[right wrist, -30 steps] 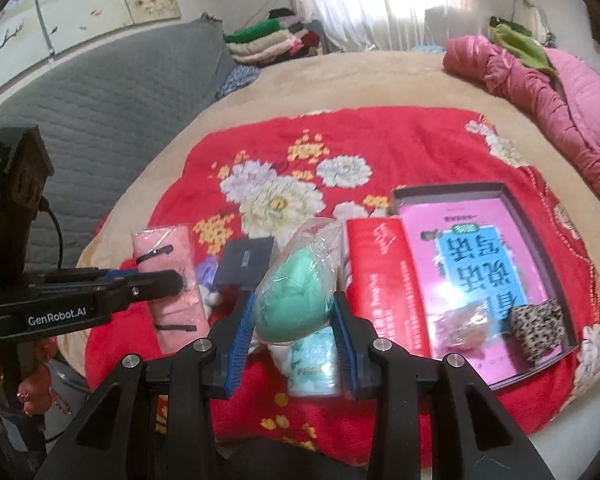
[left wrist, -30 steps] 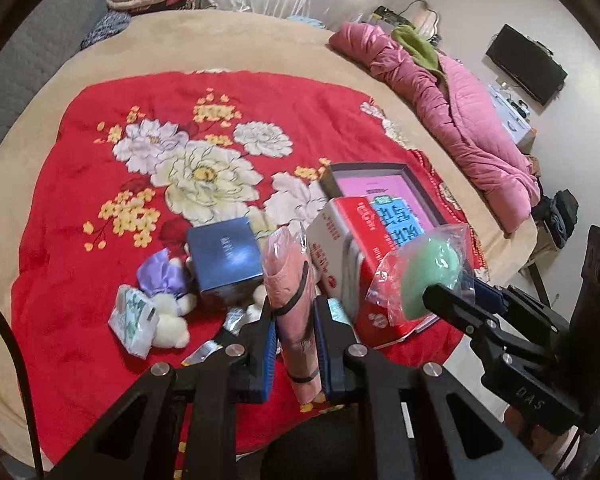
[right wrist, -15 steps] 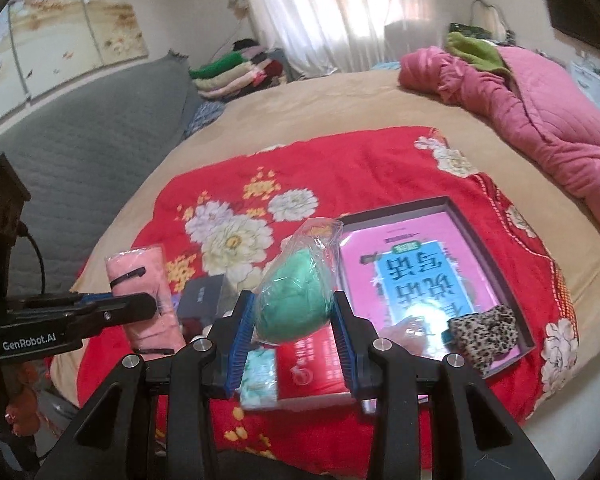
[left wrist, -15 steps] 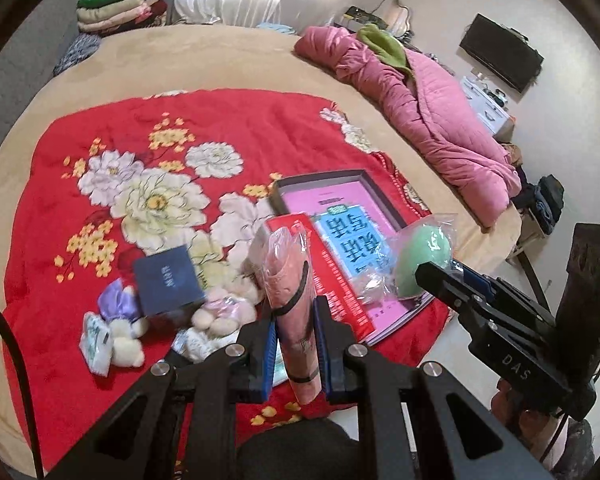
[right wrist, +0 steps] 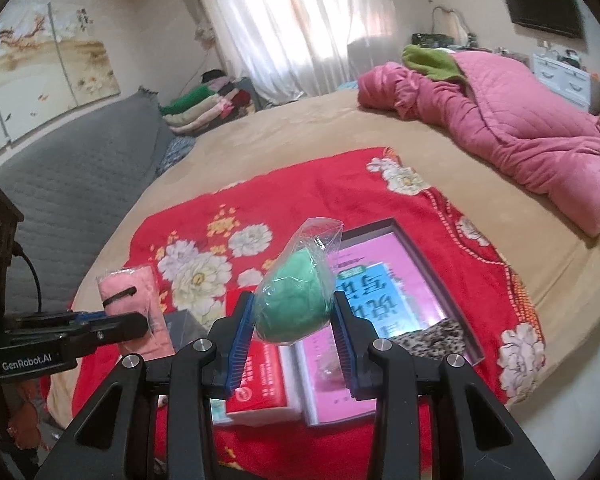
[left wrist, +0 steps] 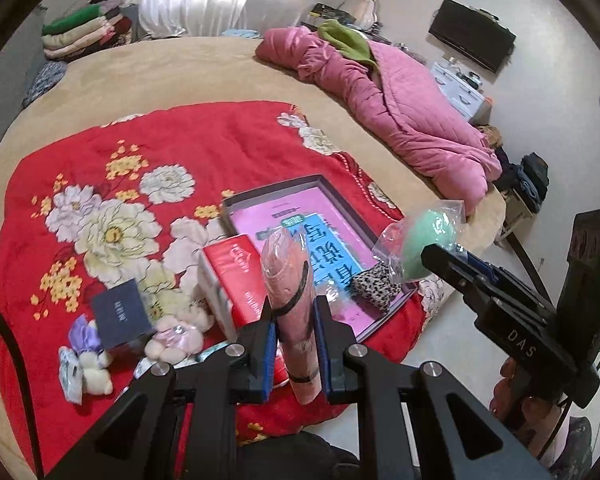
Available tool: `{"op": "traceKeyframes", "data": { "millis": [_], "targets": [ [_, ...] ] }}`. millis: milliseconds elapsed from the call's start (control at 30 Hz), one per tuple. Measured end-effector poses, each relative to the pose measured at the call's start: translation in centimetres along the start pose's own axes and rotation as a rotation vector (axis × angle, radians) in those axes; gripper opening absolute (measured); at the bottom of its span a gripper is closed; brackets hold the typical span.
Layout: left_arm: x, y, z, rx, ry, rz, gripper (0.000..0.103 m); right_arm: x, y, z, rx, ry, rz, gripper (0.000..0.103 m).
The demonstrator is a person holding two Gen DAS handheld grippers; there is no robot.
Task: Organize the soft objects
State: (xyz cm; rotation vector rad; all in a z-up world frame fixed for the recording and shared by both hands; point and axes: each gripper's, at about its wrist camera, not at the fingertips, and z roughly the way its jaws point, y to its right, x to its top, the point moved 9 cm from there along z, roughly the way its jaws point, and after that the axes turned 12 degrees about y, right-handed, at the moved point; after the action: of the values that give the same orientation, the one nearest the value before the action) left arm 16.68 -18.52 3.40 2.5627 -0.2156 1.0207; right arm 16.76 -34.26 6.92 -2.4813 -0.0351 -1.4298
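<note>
My left gripper [left wrist: 294, 316] is shut on a pink cloth pack [left wrist: 290, 296] in clear wrap with black bands, held above the bed. The same pink pack [right wrist: 134, 312] shows at the left of the right wrist view. My right gripper [right wrist: 294, 316] is shut on a green soft ball in a clear bag [right wrist: 296, 304], which also appears at the right of the left wrist view as the green ball [left wrist: 424, 240]. Below lies an open dark box [left wrist: 236, 206] with a pink and blue sheet inside and a leopard-print cloth [left wrist: 376, 286]. A red box [left wrist: 232, 280] stands beside it.
A red flowered blanket [left wrist: 204, 144] covers the round beige bed [left wrist: 172, 64]. On it lie a dark blue box [left wrist: 120, 316], small plush toys [left wrist: 172, 336] and a tissue pack [left wrist: 70, 372]. A pink quilt [left wrist: 400, 104] lies at the far right; folded clothes [right wrist: 204, 108] are stacked at the back.
Both grippers have lifted and moved right over the blanket with their loads. The open dark box now sits under them, and the small items have slid to the lower left.
</note>
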Motion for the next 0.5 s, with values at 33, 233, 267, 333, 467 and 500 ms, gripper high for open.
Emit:
{"op": "traceKeyframes", "data": {
  "millis": [33, 233, 267, 333, 467, 500],
  "targets": [
    [0.1, 0.3, 0.2, -0.004, -0.002, 0.003, 0.018, 0.2, 0.4, -0.2, -0.005, 0.004, 0.006, 0.039],
    [0.7, 2.1, 1.3, -0.03, -0.006, 0.027, 0.018, 1.2, 2.1, -0.7, -0.032, 0.021, 0.015, 0.039],
    [0.8, 2.4, 1.6, -0.035, -0.011, 0.029, 0.018, 1.2, 2.3, -0.7, -0.035, 0.02, 0.016, 0.039],
    [0.7, 3.1, 2.3, -0.047, -0.02, 0.036, 0.018, 1.3, 2.9, -0.6, -0.044, 0.021, 0.021, 0.039],
    [0.1, 4.4, 4.1, -0.066, -0.053, 0.052, 0.018, 1.2, 4.2, -0.5, -0.056, 0.012, 0.034, 0.039],
    [-0.2, 4.7, 4.7, -0.074, -0.068, 0.053, 0.018, 1.0, 4.6, -0.4, -0.06, 0.01, 0.038, 0.039]
  ]
}}
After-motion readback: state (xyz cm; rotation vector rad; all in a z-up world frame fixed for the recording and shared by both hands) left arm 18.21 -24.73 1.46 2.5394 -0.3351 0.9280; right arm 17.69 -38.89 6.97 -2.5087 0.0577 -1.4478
